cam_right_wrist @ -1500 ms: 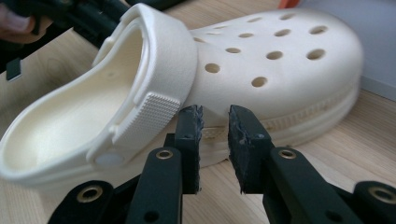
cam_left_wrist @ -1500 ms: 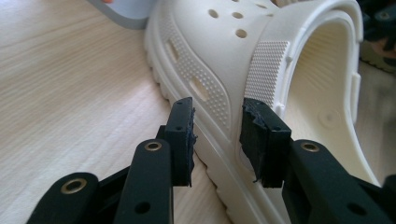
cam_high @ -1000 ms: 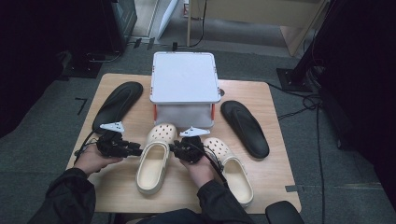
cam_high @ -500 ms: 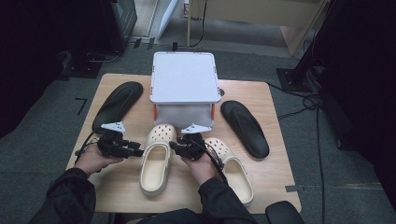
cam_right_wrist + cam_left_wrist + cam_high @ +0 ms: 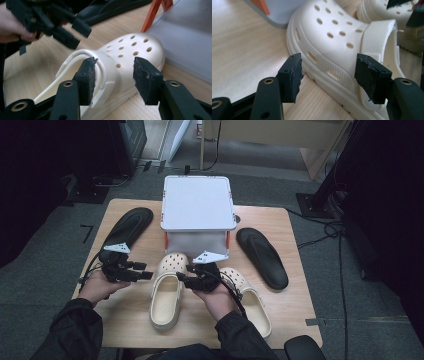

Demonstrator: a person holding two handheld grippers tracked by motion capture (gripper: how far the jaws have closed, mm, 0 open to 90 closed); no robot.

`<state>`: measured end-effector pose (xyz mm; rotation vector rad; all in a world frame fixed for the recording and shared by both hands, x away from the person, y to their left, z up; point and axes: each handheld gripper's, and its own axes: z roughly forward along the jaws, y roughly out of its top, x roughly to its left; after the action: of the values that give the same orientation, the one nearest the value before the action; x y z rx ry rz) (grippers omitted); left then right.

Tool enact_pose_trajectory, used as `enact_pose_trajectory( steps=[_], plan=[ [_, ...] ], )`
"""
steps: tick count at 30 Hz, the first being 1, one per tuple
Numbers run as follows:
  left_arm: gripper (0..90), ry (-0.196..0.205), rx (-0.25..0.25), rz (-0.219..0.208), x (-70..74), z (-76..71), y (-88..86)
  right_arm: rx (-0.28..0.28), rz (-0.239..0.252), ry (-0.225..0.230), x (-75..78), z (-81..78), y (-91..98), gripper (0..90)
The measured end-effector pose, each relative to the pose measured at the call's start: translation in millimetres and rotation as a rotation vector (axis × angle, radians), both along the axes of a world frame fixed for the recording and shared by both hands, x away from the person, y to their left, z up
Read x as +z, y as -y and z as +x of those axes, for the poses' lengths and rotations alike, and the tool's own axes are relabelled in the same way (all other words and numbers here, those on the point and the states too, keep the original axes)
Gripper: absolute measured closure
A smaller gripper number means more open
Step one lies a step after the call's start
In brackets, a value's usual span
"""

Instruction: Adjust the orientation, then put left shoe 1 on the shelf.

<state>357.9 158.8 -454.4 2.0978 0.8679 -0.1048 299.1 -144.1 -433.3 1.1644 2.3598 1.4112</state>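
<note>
Wooden table — both tongs, left and right, just opened beside an unmarked cream clog.

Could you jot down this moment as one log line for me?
left gripper: jaws just opened, beside left clog | right gripper: jaws just opened, over same clog | box: shut | table

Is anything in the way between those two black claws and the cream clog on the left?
Nothing visible. The left gripper and the right gripper, jaws just opened, flank the left clog with bare table around it.
</note>
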Motion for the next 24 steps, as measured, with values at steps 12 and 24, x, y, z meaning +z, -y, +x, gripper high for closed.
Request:
enact_pose_trajectory(
  steps=[12, 24],
  plan=[
    [39.1, 0.093, 0.023, -0.017, 21.4, 17.2, 4.2, 0.065, -0.037, -0.024, -14.2, -6.9, -15.1, 44.9],
    [39.0, 0.123, 0.040, -0.027, 32.3, 33.0, 11.5, -0.005, -0.096, 0.004, -33.3, 4.3, -26.8, 42.1]
  ],
)
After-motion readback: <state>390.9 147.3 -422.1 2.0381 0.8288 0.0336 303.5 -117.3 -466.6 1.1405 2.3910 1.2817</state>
